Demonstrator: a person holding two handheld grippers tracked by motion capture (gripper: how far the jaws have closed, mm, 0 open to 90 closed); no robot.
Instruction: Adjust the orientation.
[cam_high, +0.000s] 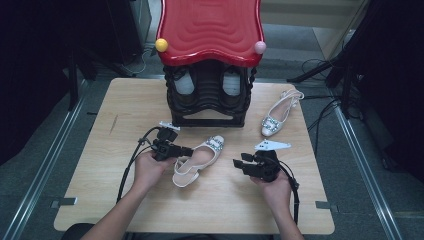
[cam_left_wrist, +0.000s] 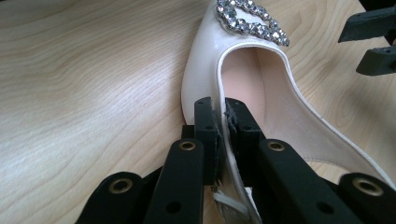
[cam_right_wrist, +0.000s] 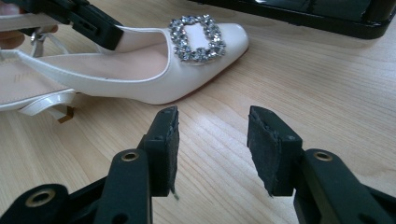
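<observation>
We pinch the near shoe (cam_high: 197, 161) by its thin rim in the left tongs (cam_left_wrist: 223, 114), right tongs (cam_right_wrist: 212, 140) spread; it could slip.

The light wood worktop (cam_high: 100, 165) carries a black rack (cam_high: 210, 102) beyond both jaws, one white shoe (cam_high: 199, 160) between them, and a second shoe (cam_high: 277, 116) beyond the right jaws.

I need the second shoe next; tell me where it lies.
In the high view, the second shoe lies at the table's far right, just right of the black rack with the red top, beyond the right claw.
</observation>
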